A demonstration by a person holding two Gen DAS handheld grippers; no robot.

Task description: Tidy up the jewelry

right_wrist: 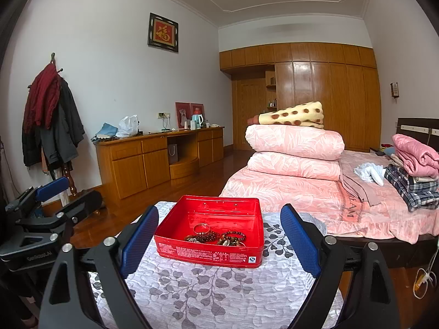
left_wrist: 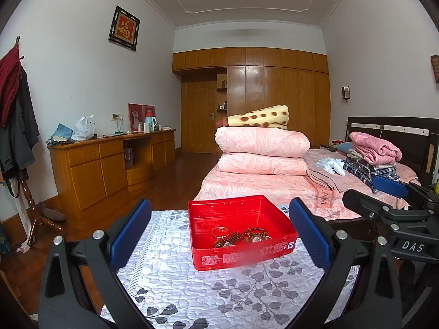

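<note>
A red open tin [left_wrist: 208, 213] [right_wrist: 189, 205] sits on a table with a white leaf-pattern cloth [left_wrist: 170, 279] [right_wrist: 219, 296]. Inside lie a clear bangle [left_wrist: 220, 231] [right_wrist: 201, 228] and several brown bead bracelets [left_wrist: 255, 235] [right_wrist: 233, 237]. My left gripper [left_wrist: 219, 235] is open and empty, held above the table in front of the tin. My right gripper [right_wrist: 219, 241] is open and empty, also in front of the tin. The right gripper also shows at the right edge of the left wrist view [left_wrist: 389, 192]. The left gripper also shows at the left edge of the right wrist view [right_wrist: 52, 192].
A bed [left_wrist: 260, 183] [right_wrist: 301, 192] with folded pink quilts and stacked clothes lies behind the table. A wooden cabinet [left_wrist: 109, 161] [right_wrist: 153, 159] stands along the left wall. A coat rack [left_wrist: 19, 126] [right_wrist: 52, 126] stands at far left.
</note>
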